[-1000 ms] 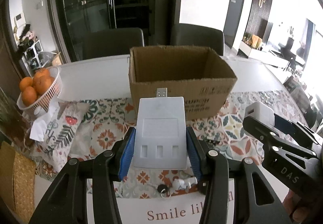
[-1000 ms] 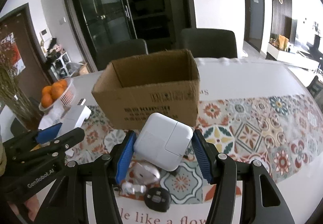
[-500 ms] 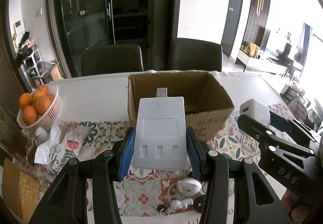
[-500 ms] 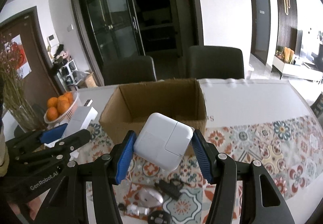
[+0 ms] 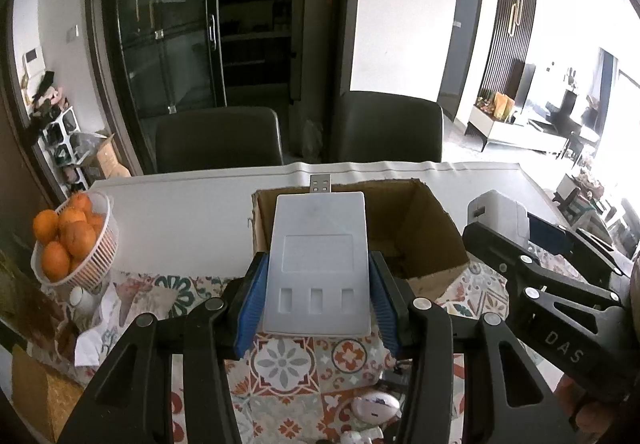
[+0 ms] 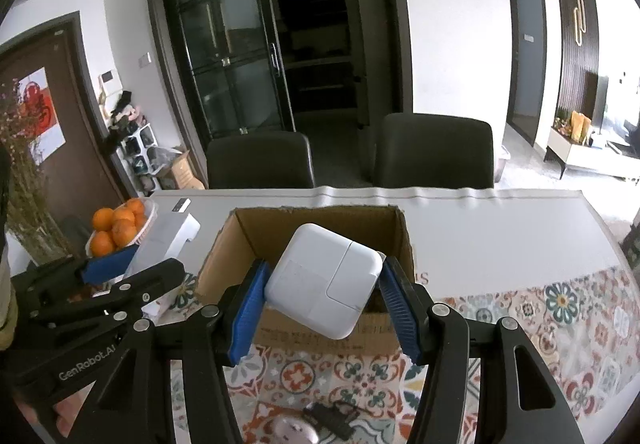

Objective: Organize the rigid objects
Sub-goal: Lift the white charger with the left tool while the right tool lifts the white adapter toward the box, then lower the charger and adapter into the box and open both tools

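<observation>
Now | left gripper [image 5: 318,300] tilted down | jaws clamp USB hub [image 5: 318,264]

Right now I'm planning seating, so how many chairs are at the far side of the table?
2, both dark and pushed up to the table's far edge: a left chair and a right chair, behind the cardboard box. Others may be out of view.

You've got two grippers up: left gripper [image 5: 318,286], right gripper [image 6: 324,294]. One flat USB hub [image 5: 318,264], one square white charger [image 6: 324,280], one cardboard box [image 6: 240,240], two dark chairs [image 6: 260,159], and one basket of oranges [image 5: 86,256].
</observation>
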A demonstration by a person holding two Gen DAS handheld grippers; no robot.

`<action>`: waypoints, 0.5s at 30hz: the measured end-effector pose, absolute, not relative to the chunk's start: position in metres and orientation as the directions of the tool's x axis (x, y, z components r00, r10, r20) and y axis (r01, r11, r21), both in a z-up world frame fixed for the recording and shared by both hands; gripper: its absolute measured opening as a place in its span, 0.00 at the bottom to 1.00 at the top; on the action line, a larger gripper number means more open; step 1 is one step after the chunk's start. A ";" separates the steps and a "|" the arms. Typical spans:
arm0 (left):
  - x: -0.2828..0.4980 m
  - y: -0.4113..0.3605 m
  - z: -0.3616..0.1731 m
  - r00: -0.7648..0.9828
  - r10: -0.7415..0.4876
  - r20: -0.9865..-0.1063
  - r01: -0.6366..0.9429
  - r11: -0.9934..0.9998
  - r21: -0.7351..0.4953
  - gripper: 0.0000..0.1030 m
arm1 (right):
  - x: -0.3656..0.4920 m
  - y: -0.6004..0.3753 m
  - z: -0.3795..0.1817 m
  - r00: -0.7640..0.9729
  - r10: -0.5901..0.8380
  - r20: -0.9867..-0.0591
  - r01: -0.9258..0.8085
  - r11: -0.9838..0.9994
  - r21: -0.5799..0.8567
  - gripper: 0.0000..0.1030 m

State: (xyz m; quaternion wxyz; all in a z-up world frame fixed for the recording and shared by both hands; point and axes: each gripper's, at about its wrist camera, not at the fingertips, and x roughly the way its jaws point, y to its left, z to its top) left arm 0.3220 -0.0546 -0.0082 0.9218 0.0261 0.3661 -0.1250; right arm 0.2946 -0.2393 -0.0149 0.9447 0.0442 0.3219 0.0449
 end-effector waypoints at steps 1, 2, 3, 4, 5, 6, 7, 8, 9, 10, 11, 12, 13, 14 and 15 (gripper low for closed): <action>0.325 -0.056 -0.008 0.697 -0.213 -0.684 0.253 0.967 -0.044 0.47 | 0.299 -0.239 -0.014 0.787 0.112 -0.606 -0.058 0.992 0.108 0.56; 0.330 -0.057 -0.008 0.693 -0.214 -0.689 0.254 0.966 -0.045 0.47 | 0.302 -0.239 -0.013 0.786 0.114 -0.607 -0.061 0.992 0.107 0.56; 0.333 -0.057 -0.008 0.689 -0.216 -0.692 0.255 0.966 -0.047 0.47 | 0.305 -0.239 -0.012 0.785 0.115 -0.609 -0.063 0.992 0.106 0.56; 0.338 -0.058 -0.008 0.684 -0.217 -0.696 0.256 0.965 -0.050 0.47 | 0.311 -0.240 -0.012 0.781 0.115 -0.613 -0.063 0.992 0.106 0.56; 0.342 -0.059 -0.008 0.681 -0.218 -0.699 0.257 0.965 -0.051 0.47 | 0.314 -0.240 -0.011 0.780 0.118 -0.615 -0.065 0.992 0.107 0.56; 0.345 -0.059 -0.009 0.678 -0.218 -0.702 0.258 0.965 -0.050 0.47 | 0.317 -0.241 -0.011 0.779 0.119 -0.616 -0.067 0.992 0.107 0.56; 0.349 -0.060 -0.009 0.675 -0.217 -0.705 0.257 0.965 -0.051 0.47 | 0.321 -0.241 -0.010 0.777 0.118 -0.619 -0.067 0.992 0.106 0.56; 0.352 -0.060 -0.009 0.673 -0.217 -0.708 0.257 0.965 -0.051 0.47 | 0.325 -0.242 -0.010 0.774 0.120 -0.621 -0.069 0.992 0.106 0.56; 0.357 -0.061 -0.010 0.668 -0.215 -0.712 0.256 0.965 -0.051 0.47 | 0.328 -0.242 -0.011 0.772 0.121 -0.624 -0.071 0.992 0.104 0.56; 0.360 -0.061 -0.011 0.665 -0.214 -0.716 0.256 0.965 -0.051 0.47 | 0.333 -0.242 -0.011 0.768 0.121 -0.629 -0.071 0.992 0.105 0.56; 0.362 -0.062 -0.011 0.662 -0.214 -0.718 0.257 0.965 -0.051 0.47 | 0.337 -0.242 -0.012 0.763 0.124 -0.634 -0.073 0.992 0.107 0.56; 0.366 -0.062 -0.012 0.658 -0.213 -0.722 0.257 0.965 -0.050 0.47 | 0.342 -0.242 -0.013 0.757 0.128 -0.641 -0.075 0.991 0.109 0.56; 0.370 -0.063 -0.013 0.653 -0.212 -0.727 0.257 0.965 -0.050 0.47 | 0.345 -0.243 -0.014 0.753 0.130 -0.645 -0.075 0.991 0.112 0.56; 0.373 -0.063 -0.014 0.649 -0.213 -0.731 0.259 0.965 -0.051 0.47 | 0.349 -0.244 -0.015 0.747 0.133 -0.651 -0.077 0.990 0.114 0.56; 0.377 -0.063 -0.015 0.644 -0.212 -0.735 0.259 0.964 -0.051 0.47 | 0.352 -0.244 -0.017 0.742 0.136 -0.657 -0.078 0.990 0.116 0.56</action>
